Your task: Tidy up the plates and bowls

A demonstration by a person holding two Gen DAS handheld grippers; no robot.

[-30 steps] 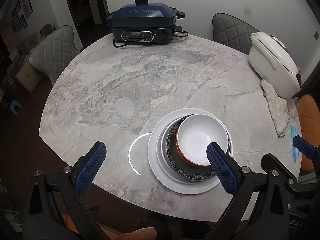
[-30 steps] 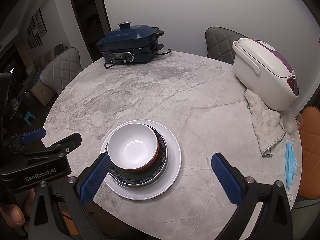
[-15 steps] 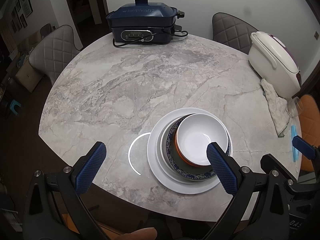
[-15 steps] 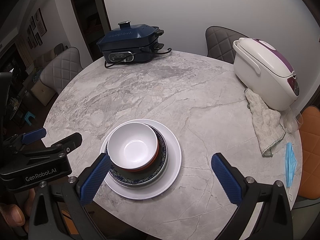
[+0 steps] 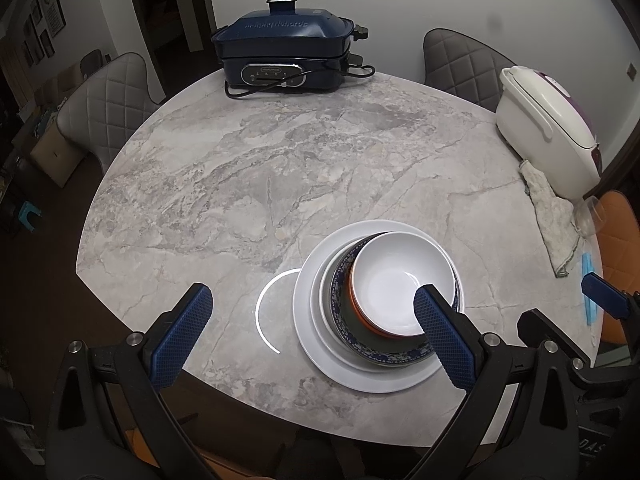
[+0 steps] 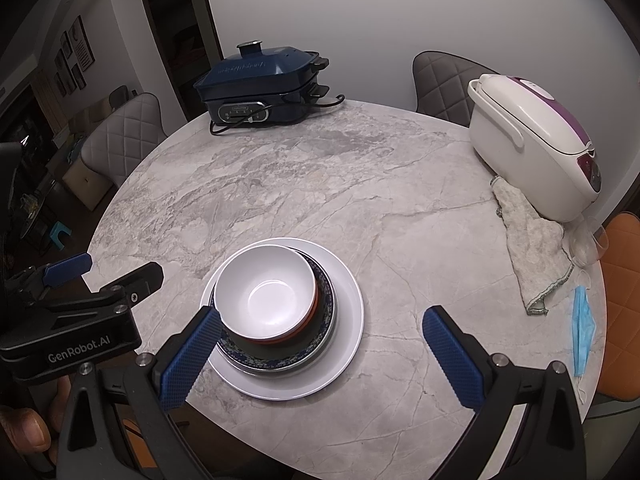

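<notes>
One stack of dishes stands near the front edge of the round marble table [image 5: 280,168] [image 6: 400,208]. A white bowl [image 5: 400,276] [image 6: 268,288] with an orange outside sits on top, inside a blue patterned bowl [image 5: 360,344] [image 6: 320,316]. Both rest on a large white plate [image 5: 308,308] [image 6: 348,320]. My left gripper [image 5: 312,328] is open above the table's front edge, its right finger overlapping the stack in view. My right gripper [image 6: 324,354] is open too, held above the stack's near right side. Neither holds anything.
A dark blue electric cooker [image 5: 286,54] [image 6: 260,88] with its cord stands at the table's far edge. A white and purple rice cooker [image 5: 548,128] [image 6: 532,140] sits at the right, with a rag [image 6: 528,240] and a blue face mask [image 6: 582,324] beside it. Padded chairs surround the table.
</notes>
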